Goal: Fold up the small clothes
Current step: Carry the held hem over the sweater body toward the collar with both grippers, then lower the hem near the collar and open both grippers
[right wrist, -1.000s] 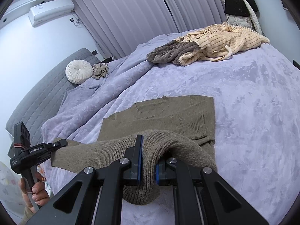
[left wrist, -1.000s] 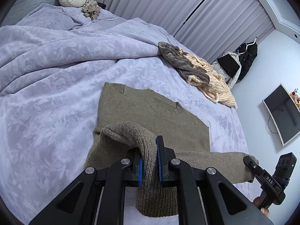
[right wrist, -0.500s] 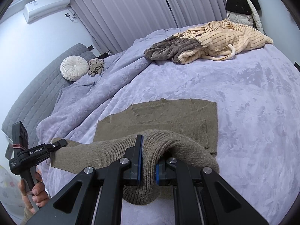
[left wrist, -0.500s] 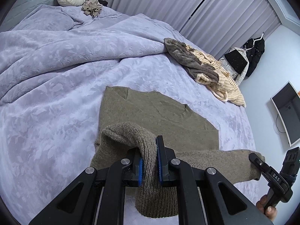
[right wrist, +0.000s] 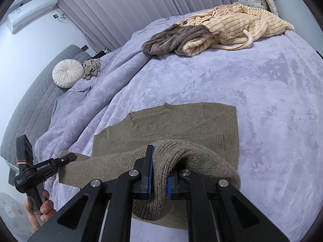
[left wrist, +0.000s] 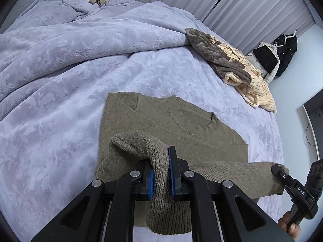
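2 grippers, left point(left wrist: 161, 173) & right point(right wrist: 159, 173), fingers each clamping 1 olive sweater point(left wrist: 161, 121); 1 bed point(left wrist: 60, 121)

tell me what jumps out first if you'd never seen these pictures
The olive knit sweater lies flat in the middle of the lilac bedspread, its bottom hem lifted toward the neckline, pinched at one corner by the left tool and at the other by the right tool. Behind it, near the curtains, lies a heap of cream striped and brown fleece clothes; a round white cushion sits by the headboard.
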### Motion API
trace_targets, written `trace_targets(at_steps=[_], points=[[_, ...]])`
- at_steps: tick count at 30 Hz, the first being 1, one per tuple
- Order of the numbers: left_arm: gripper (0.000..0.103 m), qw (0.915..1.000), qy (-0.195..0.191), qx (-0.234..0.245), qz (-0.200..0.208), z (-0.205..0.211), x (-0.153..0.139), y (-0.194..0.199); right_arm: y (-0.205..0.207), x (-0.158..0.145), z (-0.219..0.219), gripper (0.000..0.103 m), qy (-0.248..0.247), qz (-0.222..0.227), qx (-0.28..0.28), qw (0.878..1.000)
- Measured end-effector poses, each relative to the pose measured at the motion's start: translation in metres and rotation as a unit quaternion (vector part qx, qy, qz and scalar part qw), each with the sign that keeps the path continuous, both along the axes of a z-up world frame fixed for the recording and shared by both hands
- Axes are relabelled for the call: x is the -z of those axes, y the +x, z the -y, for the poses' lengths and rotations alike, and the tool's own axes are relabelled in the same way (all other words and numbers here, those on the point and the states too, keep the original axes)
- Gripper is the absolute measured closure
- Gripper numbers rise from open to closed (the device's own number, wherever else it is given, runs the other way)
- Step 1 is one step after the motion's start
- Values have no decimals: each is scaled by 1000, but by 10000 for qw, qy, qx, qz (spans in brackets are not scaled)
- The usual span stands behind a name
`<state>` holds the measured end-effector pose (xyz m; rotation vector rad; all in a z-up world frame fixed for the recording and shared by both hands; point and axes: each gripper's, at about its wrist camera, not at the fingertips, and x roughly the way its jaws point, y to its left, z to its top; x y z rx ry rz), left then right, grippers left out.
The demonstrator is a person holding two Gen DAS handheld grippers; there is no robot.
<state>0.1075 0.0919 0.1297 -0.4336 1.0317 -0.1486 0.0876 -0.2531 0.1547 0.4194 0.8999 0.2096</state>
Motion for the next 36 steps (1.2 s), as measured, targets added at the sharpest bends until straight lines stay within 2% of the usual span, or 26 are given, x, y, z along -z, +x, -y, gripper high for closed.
trace_targets(at_steps=[11,25,29,31,32,33,34,36], points=[[90,9998,134,24,-147,12,13,41,39,22,7,92,5,-238,154,9996],[90,9965,365,66,-745,22,83,88,82,82,14,92,-29,-888,403,9952],[89,9947,199,60,-1006,19,100,96,89,94,15,88,-82,-1030,407,9938],[74,9945,26,39,-1042,15,106,97,92,99,15,87,-39,-1083,403,9933],[70,9945,-136,66,-1040,13,106,97,93,100,16,85,2,-1096,387,9932],[58,9943,-303,75,-1020,11,106,97,94,101,16,80,28,-1103,378,9932],[41,9940,-469,79,-984,9,104,96,94,101,17,76,71,-1106,374,9931],[23,9944,-600,36,-871,6,96,92,93,101,18,47,199,-1083,343,9933]])
